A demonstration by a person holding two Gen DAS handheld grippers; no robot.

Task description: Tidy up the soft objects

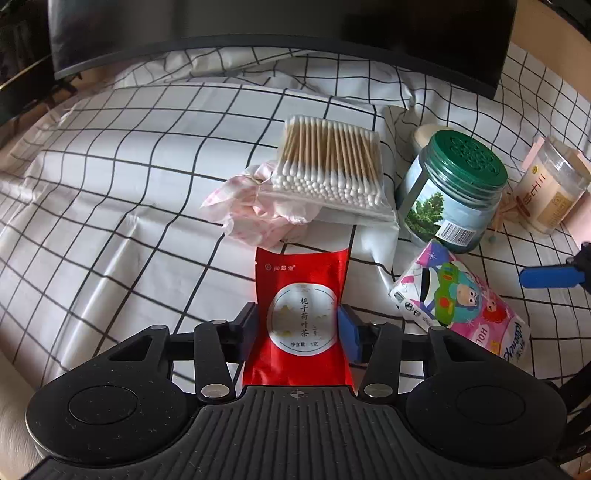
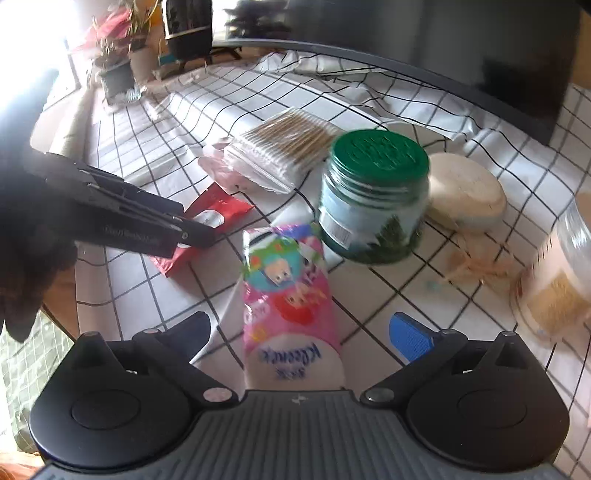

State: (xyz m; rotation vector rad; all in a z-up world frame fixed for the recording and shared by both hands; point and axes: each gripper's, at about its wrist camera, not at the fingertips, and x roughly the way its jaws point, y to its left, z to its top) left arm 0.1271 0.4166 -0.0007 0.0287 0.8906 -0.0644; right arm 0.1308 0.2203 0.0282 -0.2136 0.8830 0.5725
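Observation:
A red tea packet (image 1: 301, 321) lies on the checked cloth, and my left gripper (image 1: 301, 328) is shut on its two sides; it also shows in the right wrist view (image 2: 207, 221) under the left gripper's fingers (image 2: 192, 232). A pink cartoon tissue pack (image 2: 288, 295) lies between the wide-open fingers of my right gripper (image 2: 303, 332), untouched; it shows in the left wrist view (image 1: 458, 299) too. A bag of cotton swabs (image 1: 328, 166) rests on a crumpled pink cloth (image 1: 247, 206).
A green-lidded jar (image 2: 373, 195) stands just beyond the tissue pack. A round beige dish (image 2: 469, 192) and a clear toothpick tub (image 1: 550, 188) sit to the right. A dark monitor (image 1: 258, 22) edges the back; potted plants (image 2: 118, 66) stand far left.

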